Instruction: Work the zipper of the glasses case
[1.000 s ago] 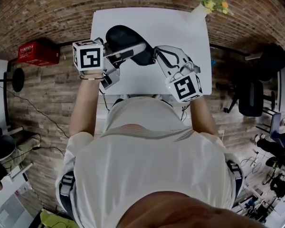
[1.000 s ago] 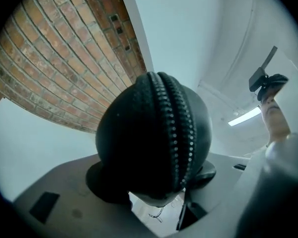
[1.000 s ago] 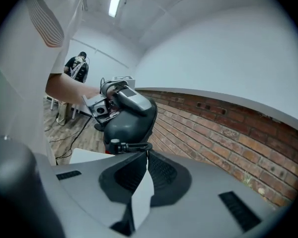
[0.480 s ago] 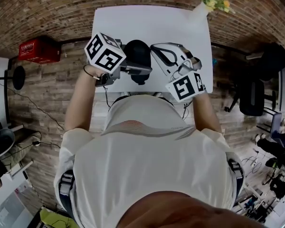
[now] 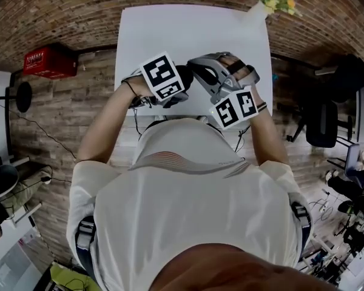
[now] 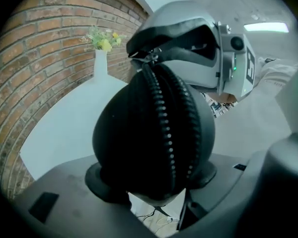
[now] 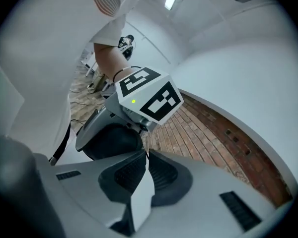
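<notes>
A black glasses case [image 6: 154, 133] is clamped end-on in my left gripper [image 6: 156, 182], with its zipper running up the middle toward the far end. In the head view that gripper [image 5: 176, 90] hides most of the case [image 5: 185, 76] under its marker cube. At the far end, my right gripper [image 6: 141, 52] has its tips closed at the small metal zipper pull [image 6: 152, 57]. In the right gripper view the jaws [image 7: 144, 155] meet at their tips just short of the case [image 7: 109, 143]; the pull itself is hidden there.
Both grippers hang over the near edge of a white table [image 5: 188, 32]. A white vase of yellow flowers [image 5: 261, 8] stands at its far right corner. A red box [image 5: 48, 65] sits on the floor to the left, a dark chair [image 5: 321, 123] to the right.
My left gripper has dropped toward the table's near edge and turned, swinging the case from lying lengthwise to end-on. The right gripper has rolled and stayed at the case's end.
</notes>
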Demonstrator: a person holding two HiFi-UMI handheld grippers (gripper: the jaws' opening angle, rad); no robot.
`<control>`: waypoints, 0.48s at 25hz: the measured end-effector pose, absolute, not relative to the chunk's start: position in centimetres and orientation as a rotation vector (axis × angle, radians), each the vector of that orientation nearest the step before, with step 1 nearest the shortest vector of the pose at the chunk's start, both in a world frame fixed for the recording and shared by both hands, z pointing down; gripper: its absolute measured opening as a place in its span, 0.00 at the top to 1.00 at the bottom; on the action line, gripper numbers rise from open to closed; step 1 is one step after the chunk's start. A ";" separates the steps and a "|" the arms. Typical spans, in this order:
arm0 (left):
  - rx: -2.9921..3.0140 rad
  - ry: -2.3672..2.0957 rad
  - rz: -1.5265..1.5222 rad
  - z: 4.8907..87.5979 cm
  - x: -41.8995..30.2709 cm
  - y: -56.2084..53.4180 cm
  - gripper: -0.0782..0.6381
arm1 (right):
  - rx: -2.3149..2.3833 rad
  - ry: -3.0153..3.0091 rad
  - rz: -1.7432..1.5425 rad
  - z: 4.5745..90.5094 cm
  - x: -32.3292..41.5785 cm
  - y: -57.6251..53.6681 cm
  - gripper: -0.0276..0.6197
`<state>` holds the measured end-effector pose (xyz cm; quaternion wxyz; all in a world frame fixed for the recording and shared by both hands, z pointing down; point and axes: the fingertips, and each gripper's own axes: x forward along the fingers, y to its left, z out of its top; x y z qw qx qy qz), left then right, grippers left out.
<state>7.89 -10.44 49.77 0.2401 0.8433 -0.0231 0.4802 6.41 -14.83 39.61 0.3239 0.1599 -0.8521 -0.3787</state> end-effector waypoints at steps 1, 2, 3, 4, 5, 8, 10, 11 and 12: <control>2.298 -0.051 1.337 50.5 7.9 -10.3 0.51 | 0.405 -2.227 -0.985 40.2 6.4 -14.7 0.85; 2.296 -0.039 1.340 51.0 8.0 -10.2 0.51 | 0.397 -2.225 -0.973 40.6 6.4 -14.6 0.85; 2.302 -0.029 1.326 51.3 8.1 -10.2 0.51 | 0.396 -2.227 -0.960 41.0 6.4 -14.6 0.85; 2.316 -0.026 1.300 51.5 8.3 -10.3 0.51 | 0.402 -2.235 -0.946 41.2 6.4 -14.6 0.85; 2.336 -0.035 1.267 51.6 8.5 -10.5 0.51 | 0.415 -2.249 -0.928 41.3 6.5 -14.8 0.85; 2.410 -0.126 1.138 51.2 9.2 -12.1 0.51 | 0.518 -2.341 -0.781 41.0 7.3 -15.9 0.83; 2.473 -0.206 0.999 50.1 9.7 -13.6 0.51 | 0.623 -2.386 -0.658 40.7 8.5 -16.9 0.83; 2.505 -0.246 0.910 49.2 9.9 -14.3 0.51 | 0.677 -2.392 -0.611 40.8 9.2 -17.4 0.83; 2.535 -0.289 0.818 48.1 9.9 -15.1 0.51 | 0.730 -2.397 -0.568 40.7 9.8 -17.9 0.83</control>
